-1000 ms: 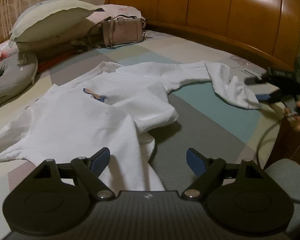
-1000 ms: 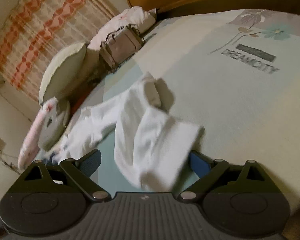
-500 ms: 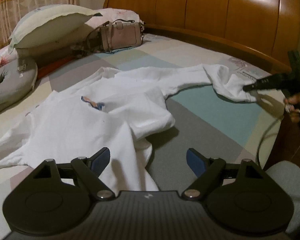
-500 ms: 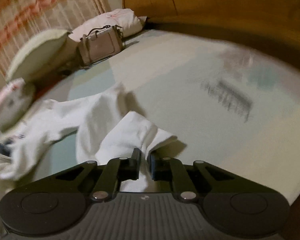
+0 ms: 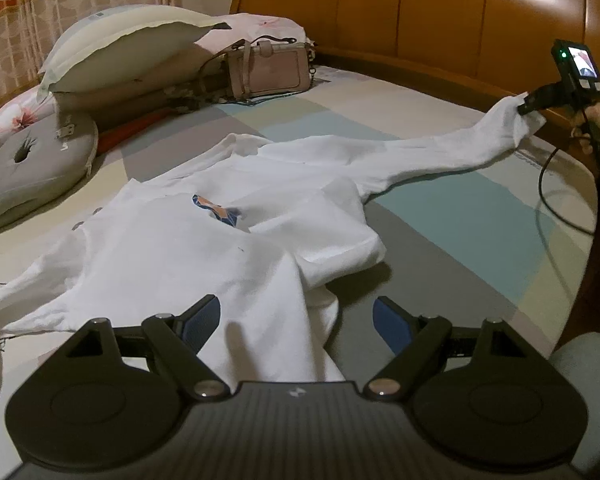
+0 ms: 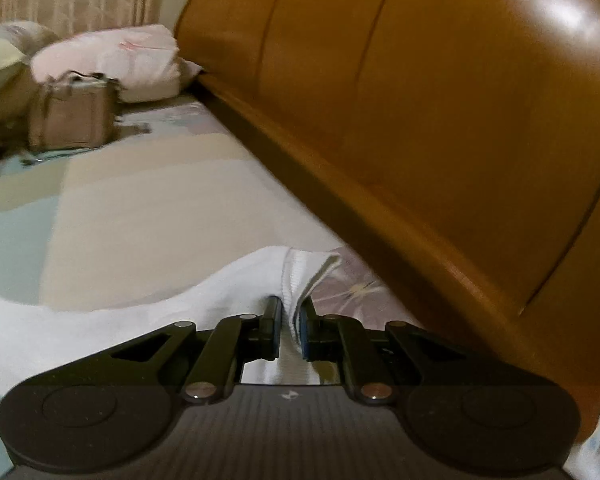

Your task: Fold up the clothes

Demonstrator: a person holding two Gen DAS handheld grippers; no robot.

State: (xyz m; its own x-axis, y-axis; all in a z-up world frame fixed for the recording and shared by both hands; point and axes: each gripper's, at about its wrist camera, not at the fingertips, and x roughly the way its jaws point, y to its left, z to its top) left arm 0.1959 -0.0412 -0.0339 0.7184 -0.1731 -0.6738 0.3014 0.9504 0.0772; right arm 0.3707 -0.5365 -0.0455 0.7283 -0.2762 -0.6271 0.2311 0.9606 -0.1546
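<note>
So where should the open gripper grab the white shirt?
Probably the shirt's near hem, just ahead of the left gripper. Come straight forward and down: the edge lies flat between its open fingers, while the right gripper already holds the sleeve.

Dim, warm indoor light leaves a bright glare patch on the glossy headboard (image 6: pixel 460 100) at far right, soft shadows under the white shirt (image 5: pixel 204 248), motion blur across the right wrist view, and fisheye bending with dark corners.
</note>
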